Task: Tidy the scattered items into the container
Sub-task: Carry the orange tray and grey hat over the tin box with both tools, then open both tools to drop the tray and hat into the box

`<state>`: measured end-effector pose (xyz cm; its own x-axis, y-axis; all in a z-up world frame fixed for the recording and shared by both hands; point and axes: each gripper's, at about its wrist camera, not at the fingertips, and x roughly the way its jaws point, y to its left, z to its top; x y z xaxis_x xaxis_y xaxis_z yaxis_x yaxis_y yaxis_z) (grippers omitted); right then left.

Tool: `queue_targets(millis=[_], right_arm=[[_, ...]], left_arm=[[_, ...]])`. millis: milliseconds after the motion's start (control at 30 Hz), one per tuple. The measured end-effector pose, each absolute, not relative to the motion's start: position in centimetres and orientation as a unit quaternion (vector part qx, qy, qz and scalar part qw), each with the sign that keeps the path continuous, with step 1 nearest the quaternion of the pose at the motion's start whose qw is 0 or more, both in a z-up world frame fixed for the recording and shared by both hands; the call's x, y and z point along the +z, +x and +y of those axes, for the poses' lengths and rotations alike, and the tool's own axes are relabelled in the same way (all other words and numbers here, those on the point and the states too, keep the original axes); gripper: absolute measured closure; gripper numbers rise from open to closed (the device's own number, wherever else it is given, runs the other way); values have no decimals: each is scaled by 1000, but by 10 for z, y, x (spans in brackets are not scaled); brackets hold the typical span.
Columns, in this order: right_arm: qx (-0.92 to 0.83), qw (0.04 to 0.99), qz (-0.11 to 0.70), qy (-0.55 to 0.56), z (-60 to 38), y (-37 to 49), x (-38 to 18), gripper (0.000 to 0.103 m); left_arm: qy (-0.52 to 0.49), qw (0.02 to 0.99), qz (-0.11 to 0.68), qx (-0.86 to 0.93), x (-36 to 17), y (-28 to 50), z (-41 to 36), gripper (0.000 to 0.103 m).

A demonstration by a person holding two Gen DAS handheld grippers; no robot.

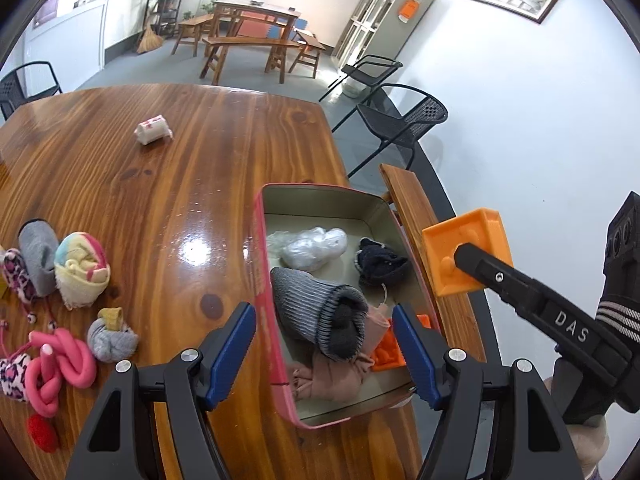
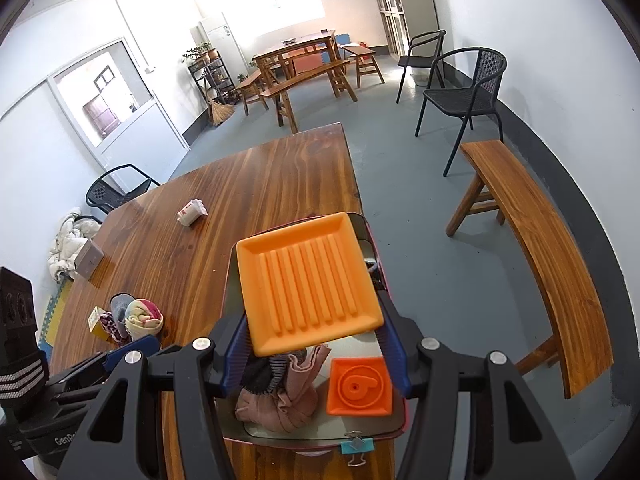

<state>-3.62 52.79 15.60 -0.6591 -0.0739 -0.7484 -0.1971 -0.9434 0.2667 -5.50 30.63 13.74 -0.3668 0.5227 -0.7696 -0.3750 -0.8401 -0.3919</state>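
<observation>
The right gripper [image 2: 314,334] holds an orange ribbed tray [image 2: 308,280] above the metal container [image 2: 390,426], where an orange block [image 2: 359,387] lies.

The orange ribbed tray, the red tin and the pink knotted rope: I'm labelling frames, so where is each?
orange ribbed tray [image 2: 308,280], right wrist view, its ribbed centre.
red tin [image 1: 265,280], left wrist view, its left wall.
pink knotted rope [image 1: 60,364], left wrist view, the knot's middle.
</observation>
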Motion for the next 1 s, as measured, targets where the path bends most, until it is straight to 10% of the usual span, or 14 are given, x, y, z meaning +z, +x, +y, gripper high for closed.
queue_targets(millis=[667, 733, 1000], right_arm=[[899, 23, 174, -402, 504, -33, 164, 26], [897, 17, 173, -407, 494, -29, 162, 26], [892, -7, 165, -420, 452, -13, 158, 26]], left_arm=[[-487, 191, -108, 845, 135, -29, 196, 22], [-486, 185, -111, 847, 136, -26, 184, 1], [-484, 153, -113, 854, 131, -9, 128, 0]])
